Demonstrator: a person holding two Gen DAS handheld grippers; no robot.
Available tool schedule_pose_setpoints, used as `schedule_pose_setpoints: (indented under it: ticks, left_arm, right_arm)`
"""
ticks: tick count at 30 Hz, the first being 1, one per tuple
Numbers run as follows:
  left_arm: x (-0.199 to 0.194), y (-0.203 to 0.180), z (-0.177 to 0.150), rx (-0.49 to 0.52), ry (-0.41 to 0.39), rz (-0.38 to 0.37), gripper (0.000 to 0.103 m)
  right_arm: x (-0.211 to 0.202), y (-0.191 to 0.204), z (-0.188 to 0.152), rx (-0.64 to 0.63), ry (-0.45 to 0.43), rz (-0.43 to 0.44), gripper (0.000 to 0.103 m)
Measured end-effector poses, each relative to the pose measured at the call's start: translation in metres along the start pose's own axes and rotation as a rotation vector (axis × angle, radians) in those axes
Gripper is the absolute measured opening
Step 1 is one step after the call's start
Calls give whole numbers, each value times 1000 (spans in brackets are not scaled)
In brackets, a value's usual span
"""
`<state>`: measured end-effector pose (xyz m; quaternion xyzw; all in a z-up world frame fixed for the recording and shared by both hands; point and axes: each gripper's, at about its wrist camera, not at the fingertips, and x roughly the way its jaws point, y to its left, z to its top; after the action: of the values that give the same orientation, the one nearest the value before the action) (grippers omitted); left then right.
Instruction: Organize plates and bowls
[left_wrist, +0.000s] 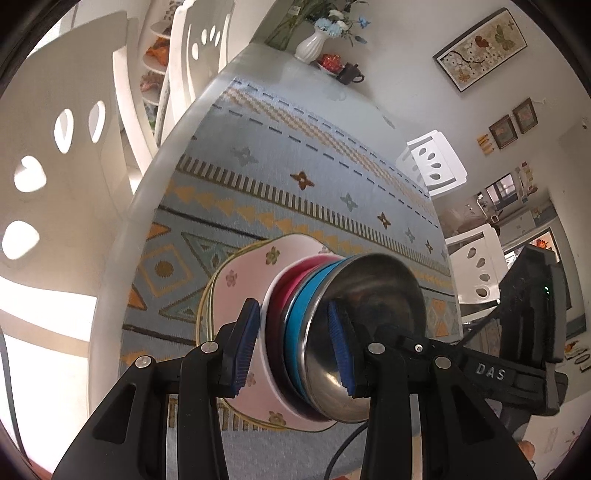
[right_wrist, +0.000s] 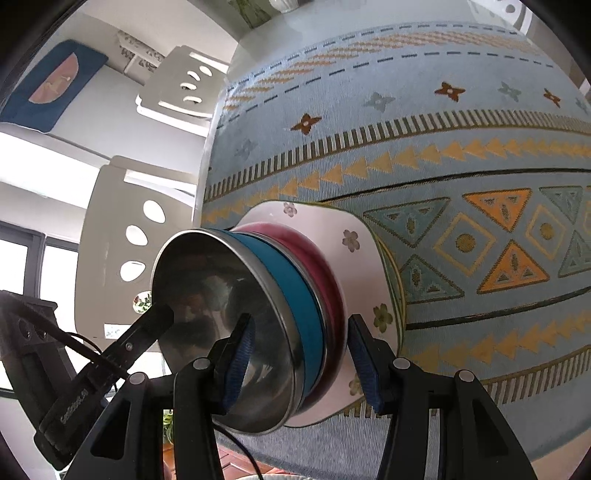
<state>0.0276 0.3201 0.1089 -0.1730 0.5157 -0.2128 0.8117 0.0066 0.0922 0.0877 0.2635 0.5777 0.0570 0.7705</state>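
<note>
Patterned tablecloth (left_wrist: 295, 177) near table edge: bowl stack (left_wrist: 332, 332) on pink plate (left_wrist: 240, 280), left gripper (left_wrist: 295, 347) and right gripper (right_wrist: 299, 358) each clamped on opposite rims, stack dead centre between them

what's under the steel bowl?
The steel bowl sits nested in a blue bowl, then a red one, over a pink floral plate. Their insides are covered.

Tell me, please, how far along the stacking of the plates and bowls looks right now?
Done: the steel bowl, blue bowl and red bowl are nested on the pink floral plate. In hand: the left hand-held gripper and right hand-held gripper clamp the stack from opposite sides. Left: setting it on the patterned tablecloth.
</note>
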Motion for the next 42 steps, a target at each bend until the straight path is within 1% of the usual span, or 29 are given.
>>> schedule_pose_setpoints:
  ticks: [2,5,7,8,9,10,11,13,14,15,17,20,22,23,25,28,33,42]
  left_arm:
    - [-6,-7,2,26,-20,-14,34]
    - [-16,-25,6,92,-50,-10,34]
    - [-26,-38,9,135,-77,-6,35]
    - [-32,-46,12,159,-96,3,37]
    - [-38,-53,14,177,-117,10,37]
    - [-44,-59,16,195,-140,18,37]
    - [-51,-65,19,217,-165,31,37]
    - [-62,-73,24,253,-210,59,37]
    - [-70,-77,29,266,-232,79,37]
    - [-74,-79,33,268,-242,93,37]
    - [-83,-83,38,265,-264,105,37]
    - [-95,-90,39,265,-291,108,37]
    - [-97,-96,36,272,-300,139,38]
    - [-96,-98,35,271,-300,159,41]
    - [-94,-101,32,263,-294,172,43]
    - [-91,-102,29,266,-283,179,43]
    - [-90,-108,20,318,-301,215,43]
    - [-78,-100,14,288,-254,241,43]
  right_arm:
    - [-7,4,0,-14,-25,-5,50]
    - [-25,16,-1,-39,-58,39,50]
    - [-43,33,-4,-97,-111,34,52]
    - [-54,43,-6,-135,-150,21,52]
    - [-68,56,-10,-183,-203,0,52]
    - [-75,62,-11,-204,-230,-15,53]
    - [-87,73,-14,-240,-279,-53,54]
    - [-100,84,-16,-274,-328,-103,54]
    - [-107,89,-17,-281,-352,-143,55]
    - [-112,93,-18,-282,-365,-167,55]
    - [-120,95,-18,-259,-371,-189,55]
    - [-130,94,-21,-231,-392,-190,55]
    - [-135,99,-25,-246,-420,-247,55]
    - [-138,104,-28,-261,-449,-295,55]
    - [-142,108,-33,-272,-482,-332,55]
    - [-146,110,-36,-274,-502,-335,55]
    - [-145,104,-41,-255,-507,-333,55]
    - [-131,100,-45,-236,-463,-322,55]
